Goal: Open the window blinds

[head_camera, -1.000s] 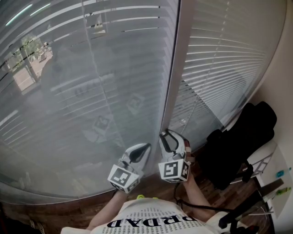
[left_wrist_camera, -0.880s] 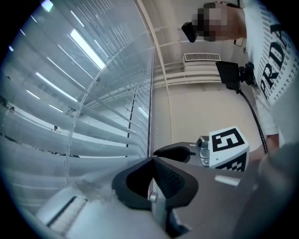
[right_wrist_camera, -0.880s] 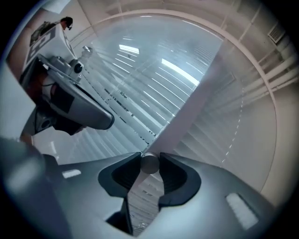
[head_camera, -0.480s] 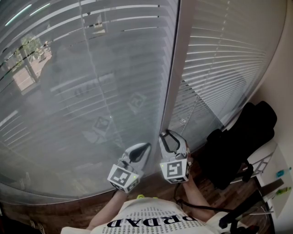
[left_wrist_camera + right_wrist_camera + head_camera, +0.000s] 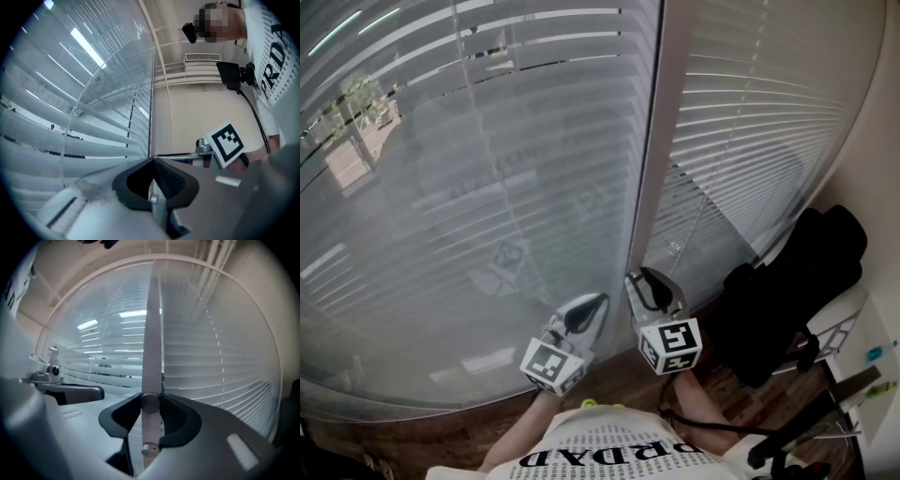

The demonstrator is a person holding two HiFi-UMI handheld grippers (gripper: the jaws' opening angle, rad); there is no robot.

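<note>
**Me:** Rolling over since a second ago, my right hand-held gripper (image 5: 642,279) is showing its marker cube at a new tilt. Its jaws, just closing slightly, are clamping the tilt wand (image 5: 151,357).

**Other:** And from above?

**Me:** From there the wand is getting lost against the pale upright (image 5: 649,169) between the blinds (image 5: 487,187), which are hanging right ahead. Only the right gripper view is showing it. My left hand-held gripper (image 5: 595,302) is waiting near the slats, jaws together and empty. A black bag (image 5: 787,281) is crowding my right side.
</note>
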